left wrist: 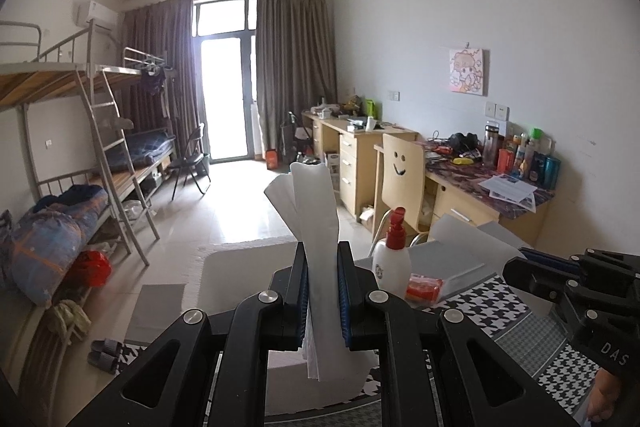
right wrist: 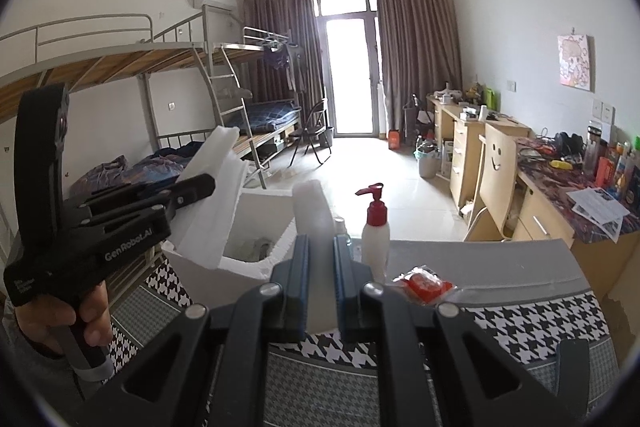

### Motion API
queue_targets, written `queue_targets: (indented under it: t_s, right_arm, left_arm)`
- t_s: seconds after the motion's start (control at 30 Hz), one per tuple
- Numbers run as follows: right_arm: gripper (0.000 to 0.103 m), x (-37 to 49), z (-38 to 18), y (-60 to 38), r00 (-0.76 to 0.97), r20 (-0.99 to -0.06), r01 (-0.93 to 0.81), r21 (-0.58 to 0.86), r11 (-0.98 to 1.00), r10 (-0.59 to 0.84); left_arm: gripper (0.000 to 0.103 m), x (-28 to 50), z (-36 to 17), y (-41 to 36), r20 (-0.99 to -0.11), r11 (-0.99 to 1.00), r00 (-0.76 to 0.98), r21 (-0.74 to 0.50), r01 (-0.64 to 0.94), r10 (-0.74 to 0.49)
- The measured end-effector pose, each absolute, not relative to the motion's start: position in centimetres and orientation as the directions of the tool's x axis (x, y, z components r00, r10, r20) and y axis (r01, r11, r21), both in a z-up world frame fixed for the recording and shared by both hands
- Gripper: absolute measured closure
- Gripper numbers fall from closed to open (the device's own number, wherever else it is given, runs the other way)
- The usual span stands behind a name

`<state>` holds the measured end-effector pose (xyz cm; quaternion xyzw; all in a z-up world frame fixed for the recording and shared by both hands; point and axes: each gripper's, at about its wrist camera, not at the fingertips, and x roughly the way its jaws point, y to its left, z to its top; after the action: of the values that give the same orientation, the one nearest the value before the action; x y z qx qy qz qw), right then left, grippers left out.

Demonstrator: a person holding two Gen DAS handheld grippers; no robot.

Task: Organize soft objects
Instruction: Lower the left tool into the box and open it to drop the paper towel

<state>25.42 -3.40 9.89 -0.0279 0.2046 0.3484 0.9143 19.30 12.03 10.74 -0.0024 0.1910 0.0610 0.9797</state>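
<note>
Foam sheet [left wrist: 316,227], white and thin, stands between the jaws of the left hand-held gripper [left wrist: 323,291], which is clamped on it; its free end rises and fans out above the jaws. The right hand-held gripper [right wrist: 320,283] is likewise pinched on a white foam strip [right wrist: 314,215], raised over the bench [right wrist: 520,319] just in front of the open white foam box [right wrist: 276,211]. Whether the two pieces are one sheet or two I cannot tell.

I judge the foam very light and limp: it bends under its own weight, creases easily and would tear or dent if squeezed hard. A grip near an edge, as now, leaves the rest to flop, so holding it at two well-separated points seems the surest way to keep it flat.

The box's inside is mostly hidden by its wall and the foam; something greyish lies at the bottom, too blurred to name. A pump bottle [right wrist: 376,227] and a red packet [right wrist: 424,283] stand beside the box. The person's right hand [left wrist: 604,399] is cut off at the left view's edge.
</note>
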Motion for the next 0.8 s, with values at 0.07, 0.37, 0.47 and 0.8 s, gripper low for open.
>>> queue_targets:
  t_s: [0.07, 0.37, 0.47, 0.8]
  right_arm:
    - [0.089, 25.9, 10.0, -3.1, 0.667, -0.396, -0.655, 0.089, 0.750, 0.630]
    - [0.089, 26.8, 10.0, -1.4, 0.655, -0.406, -0.676, 0.064, 0.734, 0.638]
    - [0.089, 27.0, 9.9, -0.7, 0.645, -0.415, -0.685, 0.058, 0.726, 0.642]
    - [0.089, 27.8, 9.4, 1.2, 0.620, -0.439, -0.701, 0.061, 0.710, 0.650]
  left_arm:
    - [0.089, 19.4, 10.8, 12.3, -0.375, 0.992, 0.918, 0.018, -0.128, 0.126]
    - [0.089, 20.2, 10.8, 13.6, -0.379, 0.985, 0.911, 0.014, -0.172, 0.165]
    - [0.089, 20.7, 10.5, 14.2, -0.388, 0.984, 0.906, 0.011, -0.179, 0.169]
    - [0.089, 22.6, 9.5, 15.4, -0.430, 0.980, 0.884, 0.004, -0.201, 0.183]
